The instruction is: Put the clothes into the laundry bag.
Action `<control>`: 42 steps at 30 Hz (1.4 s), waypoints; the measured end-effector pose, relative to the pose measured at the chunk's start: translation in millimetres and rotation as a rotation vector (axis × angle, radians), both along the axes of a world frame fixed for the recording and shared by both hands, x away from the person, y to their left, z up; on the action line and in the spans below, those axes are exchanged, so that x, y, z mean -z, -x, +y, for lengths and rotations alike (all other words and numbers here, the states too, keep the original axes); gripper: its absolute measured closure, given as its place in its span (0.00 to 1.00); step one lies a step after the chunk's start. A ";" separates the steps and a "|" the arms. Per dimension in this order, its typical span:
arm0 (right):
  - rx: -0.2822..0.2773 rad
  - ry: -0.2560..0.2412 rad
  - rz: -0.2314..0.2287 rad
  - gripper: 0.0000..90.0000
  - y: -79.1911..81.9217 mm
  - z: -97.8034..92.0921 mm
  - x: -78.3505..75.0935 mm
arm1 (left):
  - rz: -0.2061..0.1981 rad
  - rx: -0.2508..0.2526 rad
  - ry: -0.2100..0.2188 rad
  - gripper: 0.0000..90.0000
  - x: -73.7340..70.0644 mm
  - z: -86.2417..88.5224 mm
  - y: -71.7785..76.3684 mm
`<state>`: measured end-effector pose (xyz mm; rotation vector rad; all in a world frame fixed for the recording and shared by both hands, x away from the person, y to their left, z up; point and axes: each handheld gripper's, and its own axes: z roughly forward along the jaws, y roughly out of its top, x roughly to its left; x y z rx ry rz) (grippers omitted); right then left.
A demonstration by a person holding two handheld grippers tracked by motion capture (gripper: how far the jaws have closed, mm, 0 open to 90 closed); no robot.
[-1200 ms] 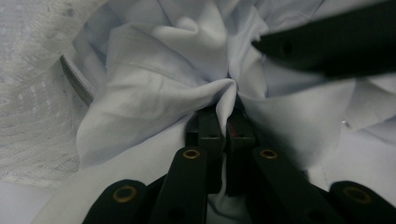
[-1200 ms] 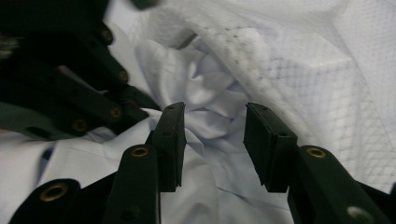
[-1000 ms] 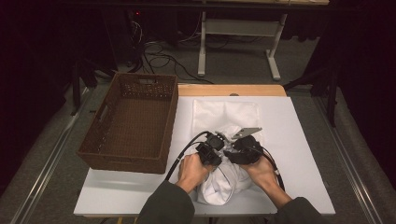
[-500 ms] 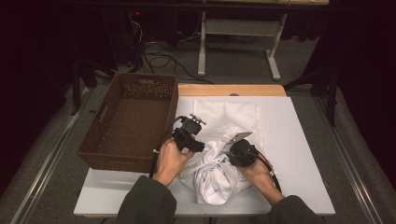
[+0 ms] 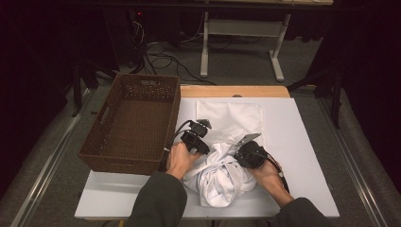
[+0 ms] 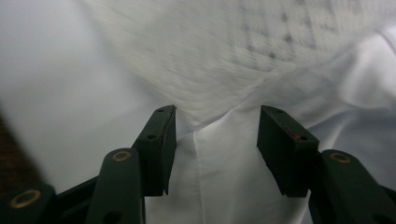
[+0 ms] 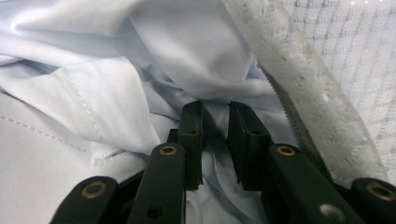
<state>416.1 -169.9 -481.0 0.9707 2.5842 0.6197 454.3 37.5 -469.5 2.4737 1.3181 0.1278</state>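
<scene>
While the person's forearms come in from the near edge of the white rectangular table top (image 5: 302, 142), both tools sit on the crumpled white smooth-fabric garment (image 5: 220, 177) bunched up at the front middle of the table. Left gripper (image 5: 196, 142) is at the bundle's upper left corner, jaws spread wide — the left gripper view has a seamed fold of the garment (image 6: 224, 154) lying between them, with open space either side. Right gripper (image 5: 249, 153) works the bundle's upper right, jaws drawn in to a narrow slot and pinching a twisted ridge of the garment (image 7: 215, 112) between the pads.

Just behind the bundle lies a flat white lace-edged textured cloth (image 5: 231, 116), spread toward the far edge; its lace border (image 7: 299, 84) runs right alongside the right gripper's jaw, touching the heap — tight quarters there. Off to the left stands a dark brown woven wicker basket (image 5: 101, 153), open-topped, its right wall just beside the left hand (image 5: 178, 158). A black cable (image 5: 177, 132) loops from the left gripper toward that wall. Beyond the table's wooden far strip (image 5: 234, 91), cables and a white metal stand leg (image 5: 204, 52) crowd the grey floor.
</scene>
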 end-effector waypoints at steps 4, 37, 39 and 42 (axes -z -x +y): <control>0.009 -0.011 0.000 0.82 -0.8 -1.1 -0.9 | 0.029 0.041 0.057 0.64 7.4 -4.4 12.1; 0.049 -0.068 0.091 0.95 1.9 30.8 -6.4 | -0.092 0.040 0.110 0.54 -27.1 -5.8 39.0; 0.036 -0.047 0.087 0.98 1.5 30.2 -3.2 | -0.112 0.012 0.099 0.52 -32.0 -0.1 33.6; 0.020 -0.033 0.076 0.99 2.3 30.8 -3.5 | -0.110 0.004 0.067 0.52 -30.5 -1.7 24.4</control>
